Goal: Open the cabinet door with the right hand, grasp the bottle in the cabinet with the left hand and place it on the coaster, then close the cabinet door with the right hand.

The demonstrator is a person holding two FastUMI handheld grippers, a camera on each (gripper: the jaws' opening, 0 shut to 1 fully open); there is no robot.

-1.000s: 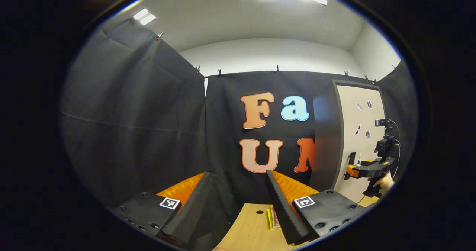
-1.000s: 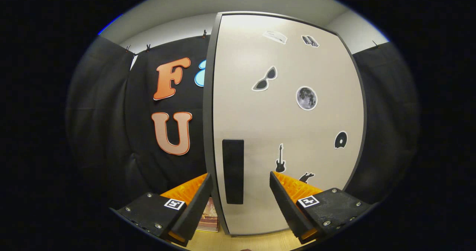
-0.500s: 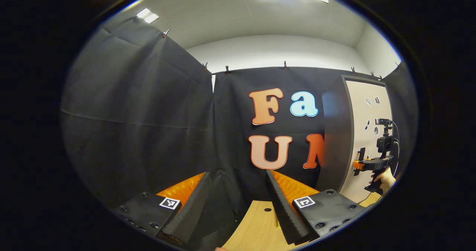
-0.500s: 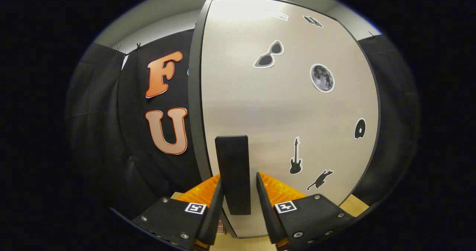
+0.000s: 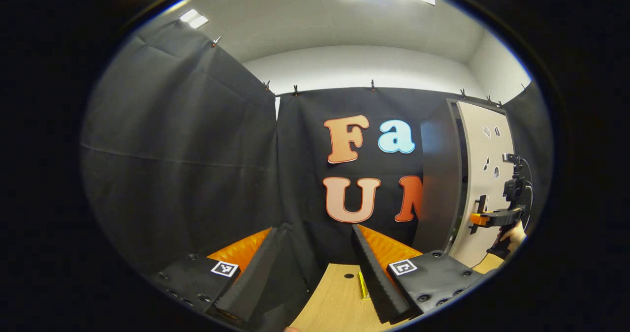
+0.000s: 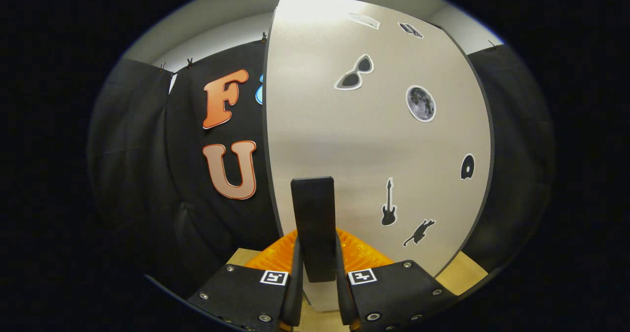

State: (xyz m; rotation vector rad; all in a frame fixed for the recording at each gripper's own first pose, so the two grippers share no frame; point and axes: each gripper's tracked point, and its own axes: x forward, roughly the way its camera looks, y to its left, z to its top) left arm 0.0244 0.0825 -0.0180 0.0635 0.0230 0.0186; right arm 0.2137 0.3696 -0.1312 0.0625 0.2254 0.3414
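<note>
Right tool (image 6: pixel 317 292) I see clamped on the upright dark handle (image 6: pixel 313 224) of the pale, stickered cabinet door (image 6: pixel 374 140).

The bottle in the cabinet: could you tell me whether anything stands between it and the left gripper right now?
Yes: the cabinet door. The right gripper is shut on its handle and a dark gap shows at its edge, but the door covers the inside. The left gripper hangs open, off to the side.

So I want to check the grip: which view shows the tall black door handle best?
The right gripper view: the tall black door handle stands close and central, clamped by the right gripper. The left gripper view shows it small, far off and edge-on.
</note>
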